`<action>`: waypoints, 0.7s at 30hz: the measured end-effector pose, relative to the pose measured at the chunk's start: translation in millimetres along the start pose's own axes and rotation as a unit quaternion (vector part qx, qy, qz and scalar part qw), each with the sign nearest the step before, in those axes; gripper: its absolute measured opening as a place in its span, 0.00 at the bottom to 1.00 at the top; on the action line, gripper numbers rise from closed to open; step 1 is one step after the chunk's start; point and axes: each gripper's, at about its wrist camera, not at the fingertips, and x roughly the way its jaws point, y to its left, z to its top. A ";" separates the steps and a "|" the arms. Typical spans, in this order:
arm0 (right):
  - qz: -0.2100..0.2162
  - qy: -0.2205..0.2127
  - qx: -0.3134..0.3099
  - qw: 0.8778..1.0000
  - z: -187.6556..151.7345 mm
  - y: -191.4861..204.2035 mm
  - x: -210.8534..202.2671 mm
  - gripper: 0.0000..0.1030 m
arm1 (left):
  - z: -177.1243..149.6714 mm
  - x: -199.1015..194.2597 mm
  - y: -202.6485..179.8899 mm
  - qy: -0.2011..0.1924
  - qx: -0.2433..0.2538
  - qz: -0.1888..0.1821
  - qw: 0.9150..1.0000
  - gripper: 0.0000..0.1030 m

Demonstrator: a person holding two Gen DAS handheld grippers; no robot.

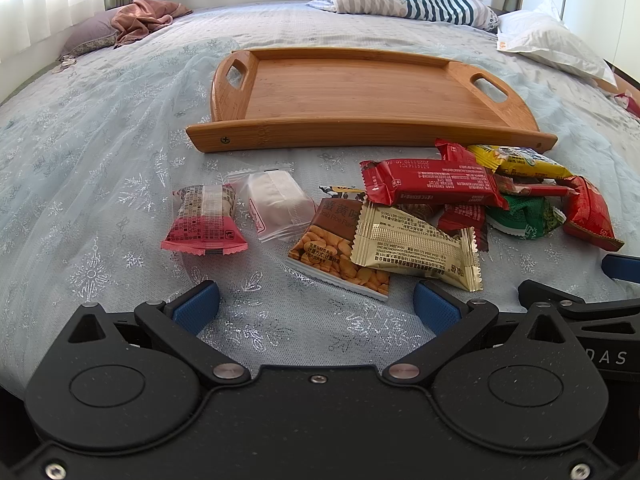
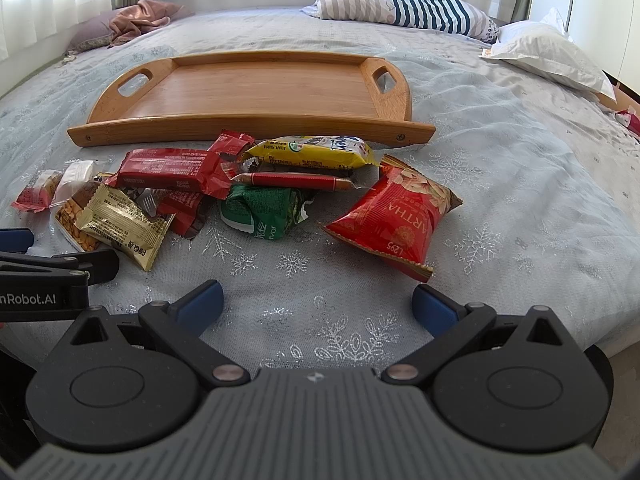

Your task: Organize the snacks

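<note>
Snacks (image 1: 416,216) lie heaped mid-frame on the bed, long axes crosswise, below the wooden tray (image 1: 352,92); both hand-held grippers (left (image 1: 316,304), right (image 2: 316,304)) gape empty, roughly equally near.

The wooden tray (image 2: 248,88) has bare floor; the snack pile (image 2: 224,192) blocks its near rim (image 2: 256,128)

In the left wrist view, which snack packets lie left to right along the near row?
Pink packet → clear packet with a white snack → orange crab-roe packet → gold packet.
</note>
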 end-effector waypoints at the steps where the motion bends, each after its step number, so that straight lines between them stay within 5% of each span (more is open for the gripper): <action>1: 0.000 0.000 0.000 1.000 -0.2 0.2 -0.1 1.00 | 0.0 0.0 -0.1 0.000 0.000 0.000 1.000 1.00; 21: 0.001 -0.006 -0.003 1.000 -2.6 -0.4 0.3 1.00 | -2.1 0.4 1.0 -0.009 0.007 -0.004 1.000 1.00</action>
